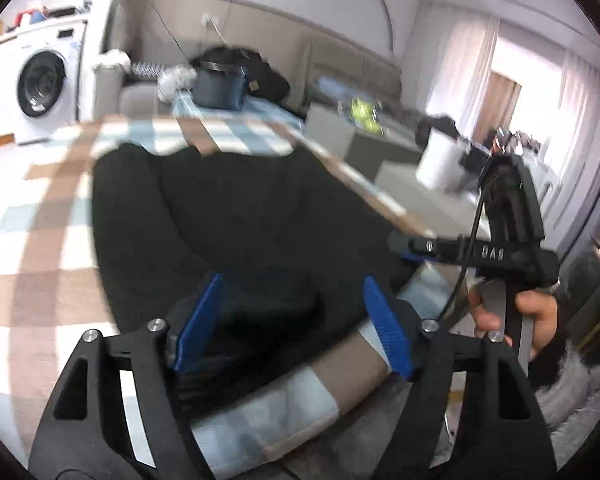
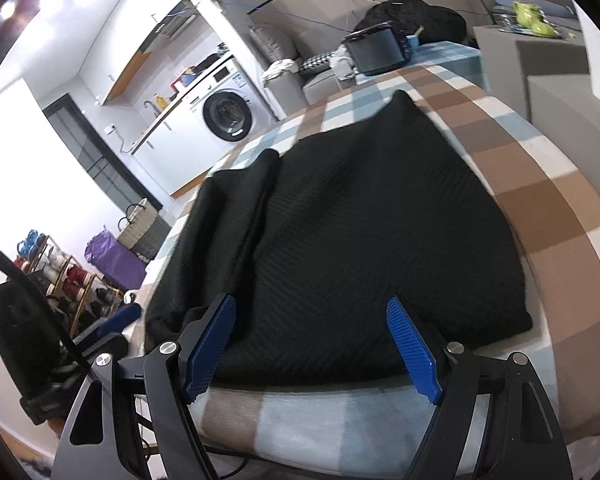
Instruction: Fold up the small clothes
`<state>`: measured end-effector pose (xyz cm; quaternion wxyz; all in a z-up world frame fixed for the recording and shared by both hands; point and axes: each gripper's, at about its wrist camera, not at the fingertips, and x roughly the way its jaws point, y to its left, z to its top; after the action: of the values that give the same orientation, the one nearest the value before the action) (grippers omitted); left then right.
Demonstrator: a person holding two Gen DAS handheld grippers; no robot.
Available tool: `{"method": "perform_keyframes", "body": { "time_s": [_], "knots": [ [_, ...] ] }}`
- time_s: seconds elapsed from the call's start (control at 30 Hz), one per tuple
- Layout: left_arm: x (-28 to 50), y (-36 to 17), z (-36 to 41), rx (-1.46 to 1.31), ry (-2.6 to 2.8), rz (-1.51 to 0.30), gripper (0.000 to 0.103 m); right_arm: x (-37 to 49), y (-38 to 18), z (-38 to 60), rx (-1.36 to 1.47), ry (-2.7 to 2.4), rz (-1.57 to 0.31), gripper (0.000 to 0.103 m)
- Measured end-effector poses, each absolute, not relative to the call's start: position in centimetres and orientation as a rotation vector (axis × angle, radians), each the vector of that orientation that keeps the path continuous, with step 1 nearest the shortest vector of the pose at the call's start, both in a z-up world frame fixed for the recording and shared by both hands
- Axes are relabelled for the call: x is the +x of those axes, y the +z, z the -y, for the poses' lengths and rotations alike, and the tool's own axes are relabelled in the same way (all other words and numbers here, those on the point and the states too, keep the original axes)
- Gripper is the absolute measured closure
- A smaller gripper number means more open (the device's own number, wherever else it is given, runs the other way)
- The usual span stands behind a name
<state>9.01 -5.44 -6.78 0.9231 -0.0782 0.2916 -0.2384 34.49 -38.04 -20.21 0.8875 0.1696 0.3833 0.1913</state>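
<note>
A black knit garment [image 2: 360, 232] lies spread on the checked tablecloth [image 2: 548, 216], with a folded ridge along its left side. My right gripper [image 2: 312, 320] is open, its blue pads [image 2: 410, 344] over the garment's near edge, holding nothing. In the left wrist view the same garment [image 1: 228, 220] fills the middle. My left gripper [image 1: 292, 300] is open over its near edge, with a bunched fold of cloth between the pads. The right gripper [image 1: 404, 250] and the hand holding it show at the right of the left wrist view.
A dark box [image 2: 380, 50] and a black bag [image 2: 412, 14] sit at the table's far end. A washing machine [image 2: 228, 114] stands beyond the left side. A shoe rack [image 2: 60, 276] and a woven basket [image 2: 140, 224] are on the floor at left. A grey sofa [image 1: 364, 140] lies beyond the table.
</note>
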Motion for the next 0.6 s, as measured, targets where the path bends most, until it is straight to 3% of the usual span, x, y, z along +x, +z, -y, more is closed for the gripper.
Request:
{"method": "perform_keyframes", "body": {
  "time_s": [0.23,0.4,0.5,0.57,0.6],
  "knots": [
    [10.0,-7.9,-2.6,-0.289,-0.233,-0.637,0.028,35.1,-20.1,33.7,0.342,0.565,-0.85,0.023],
    [10.9,-9.7,-6.4,-0.403,-0.168,-0.684,0.028,36.4,-21.1,29.8,0.351,0.676,-0.905,0.034],
    [11.0,-10.0,-7.0,-0.404,-0.146,-0.678,0.028,38.1,-22.4,28.2,0.378,0.669,-0.947,0.052],
    [11.1,-10.0,-6.8,-0.403,-0.142,-0.672,0.028,39.5,-23.4,27.6,0.428,0.655,-0.989,0.082],
    [11.2,-10.0,-6.9,-0.402,-0.144,-0.67,0.028,39.8,-23.8,27.4,0.447,0.659,-0.996,0.088]
  ]
}}
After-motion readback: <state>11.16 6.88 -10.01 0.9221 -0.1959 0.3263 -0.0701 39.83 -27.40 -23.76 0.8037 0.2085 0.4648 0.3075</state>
